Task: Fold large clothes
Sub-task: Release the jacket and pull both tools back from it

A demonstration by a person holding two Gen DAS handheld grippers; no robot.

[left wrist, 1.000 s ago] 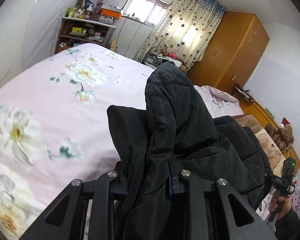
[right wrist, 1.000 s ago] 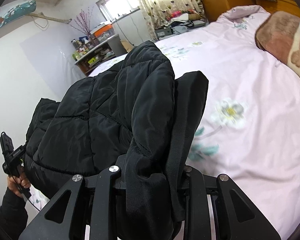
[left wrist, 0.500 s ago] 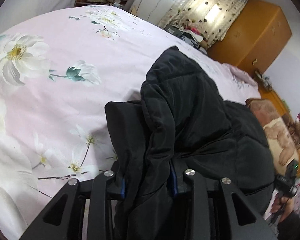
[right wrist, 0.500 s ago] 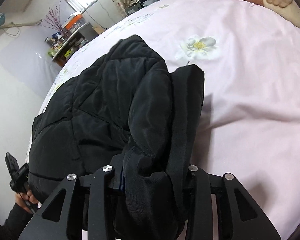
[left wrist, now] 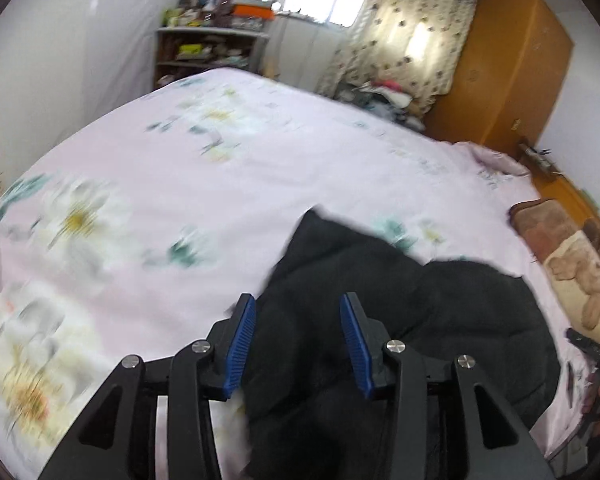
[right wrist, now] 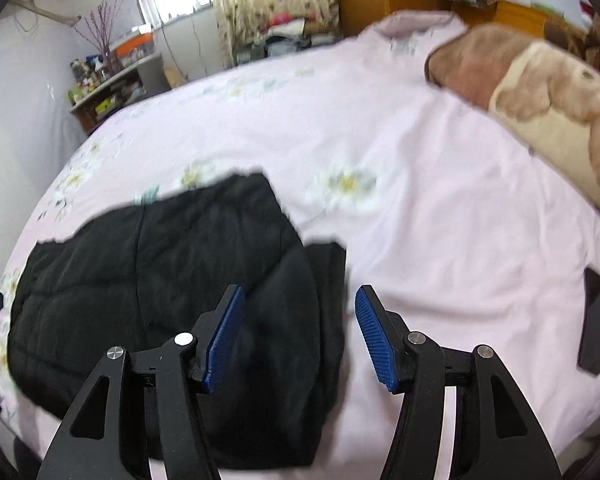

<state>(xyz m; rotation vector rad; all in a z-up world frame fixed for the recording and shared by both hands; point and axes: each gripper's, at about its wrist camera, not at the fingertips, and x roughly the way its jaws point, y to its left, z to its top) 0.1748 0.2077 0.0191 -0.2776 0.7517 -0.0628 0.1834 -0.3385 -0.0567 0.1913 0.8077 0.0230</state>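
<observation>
I should lift both tongs straight away so the folded black jacket (right wrist: 160, 280) keeps its shape on the pink bed (right wrist: 440, 208). My left tongs (left wrist: 298, 340) and right tongs (right wrist: 300, 332) have just been opening; both stand apart above the jacket, pads gripping nothing.

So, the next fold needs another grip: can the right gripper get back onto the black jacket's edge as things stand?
Probably yes. The right gripper has just been opening; its jaws stand apart over the black jacket edge, which lies flat on the bed, nothing between.
</observation>
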